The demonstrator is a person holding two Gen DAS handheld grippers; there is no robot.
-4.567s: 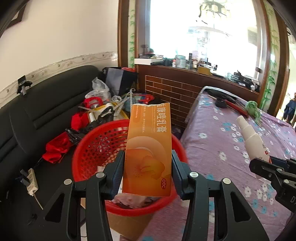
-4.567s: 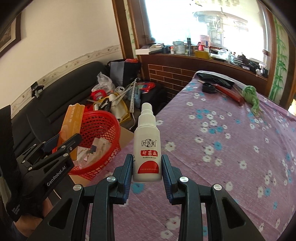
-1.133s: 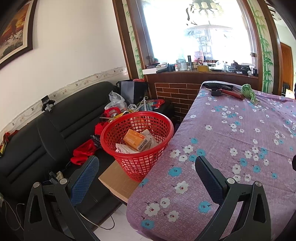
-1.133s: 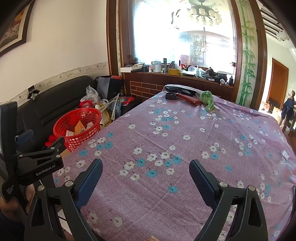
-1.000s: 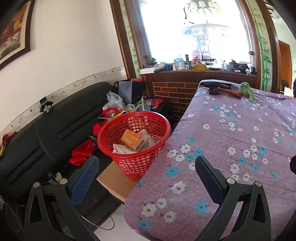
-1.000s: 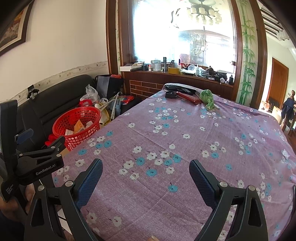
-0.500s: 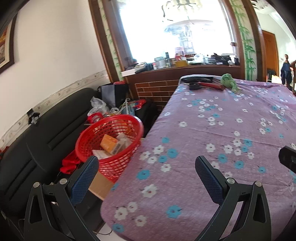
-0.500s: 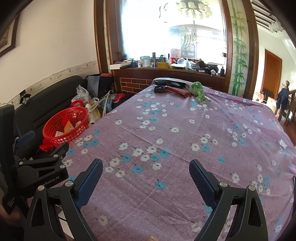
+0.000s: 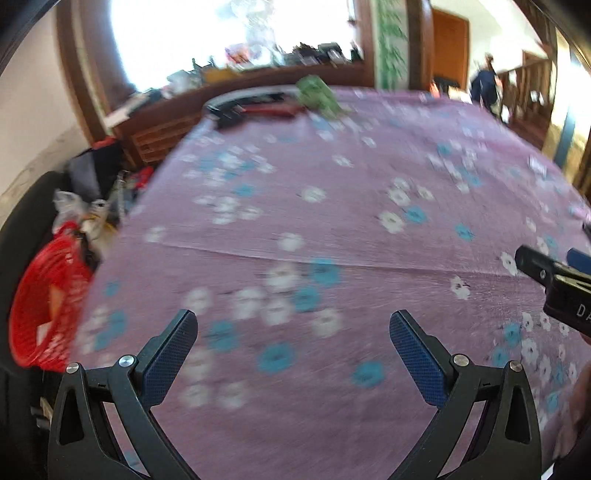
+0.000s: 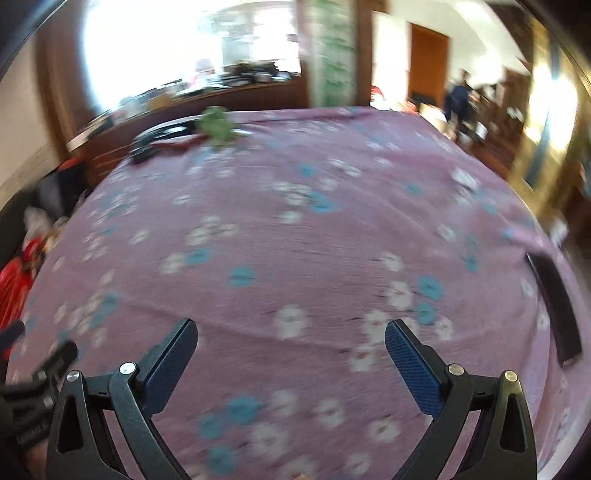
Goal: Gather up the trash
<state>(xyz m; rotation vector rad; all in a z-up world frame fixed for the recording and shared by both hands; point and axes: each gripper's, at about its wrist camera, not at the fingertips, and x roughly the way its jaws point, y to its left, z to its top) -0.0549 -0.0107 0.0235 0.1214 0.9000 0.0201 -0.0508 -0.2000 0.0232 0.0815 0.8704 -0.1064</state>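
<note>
2 grippers, left gripper [image 9: 293, 328] and right gripper [image 10: 290, 338], stand spread wide with nothing between the pads, the right's jaws having just widened, above the flowered purple cloth [image 9: 332, 229]. The red basket [image 9: 44, 306] sits off its left edge.

Room viewed under heavy motion blur. A bench [image 9: 332, 229] covered in purple cloth with white and blue flowers fills most of both views. Behind it, a large bright window [image 9: 229, 33] in a dark wooden frame, overexposed. Cluttered wooden sill [image 9: 258, 70] with brick-pattern facing below. Black sofa [image 9: 22, 206] along the pale left wall. Orange-brown door [image 10: 428, 62] at right rear.
</note>
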